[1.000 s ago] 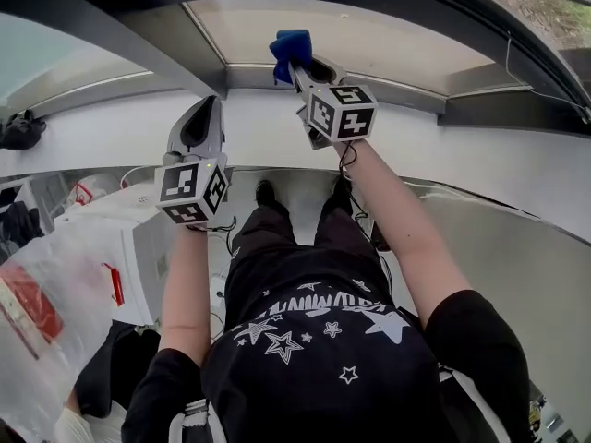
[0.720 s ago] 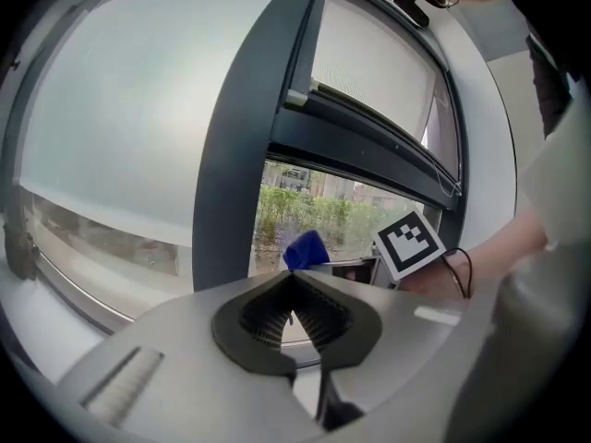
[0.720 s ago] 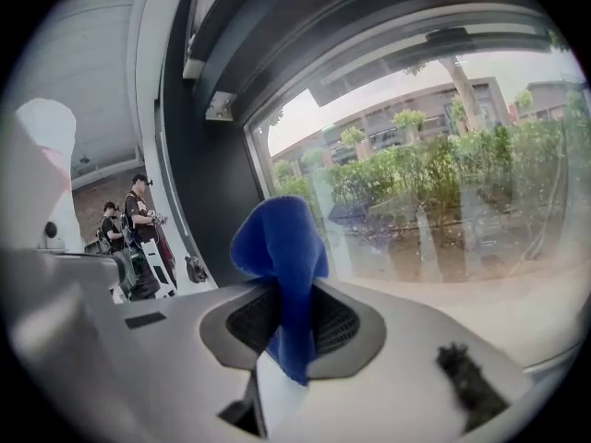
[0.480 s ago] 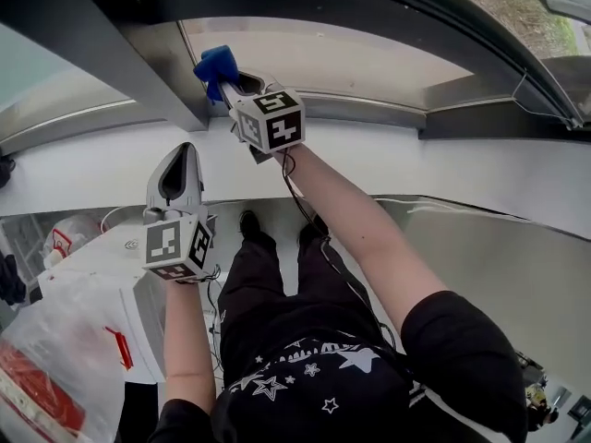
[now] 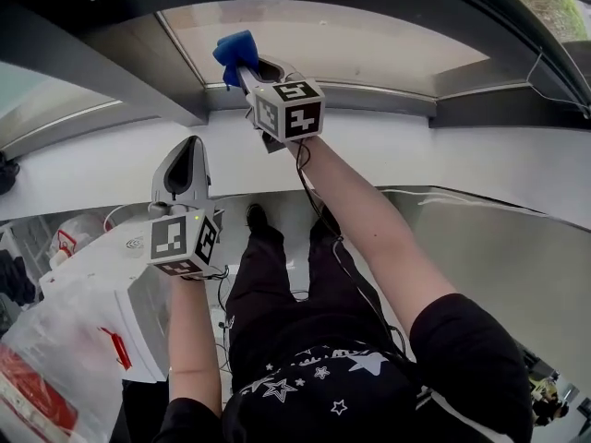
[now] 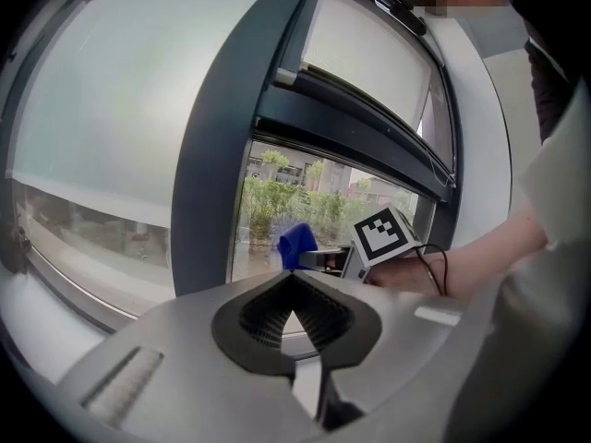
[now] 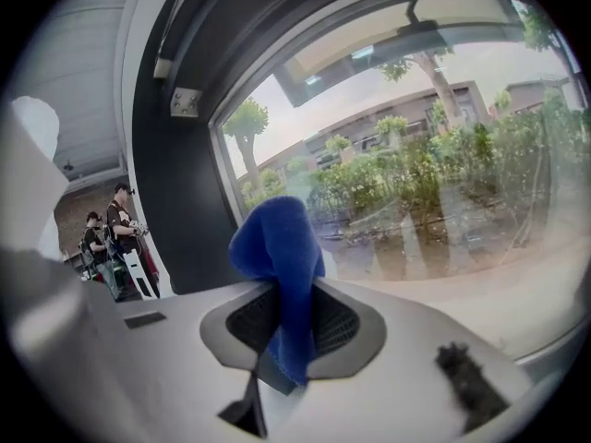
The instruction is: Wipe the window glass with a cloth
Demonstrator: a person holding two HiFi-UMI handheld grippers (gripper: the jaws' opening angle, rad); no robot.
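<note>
The right gripper is clamped on a folded blue cloth. The cloth's bunched tip sits at the near left corner of the clear window glass, though contact cannot be confirmed. The left gripper hangs empty, jaws together, nearer over the white sill.

The likeliest fault is the cloth slipping back through the pinch under pressure, letting hard jaw tips scrape the pane. The dark grey frame post just left blocks a leftward stroke. The black cable under the right gripper could snag. A clear plastic bag lies well apart, near left.
</note>
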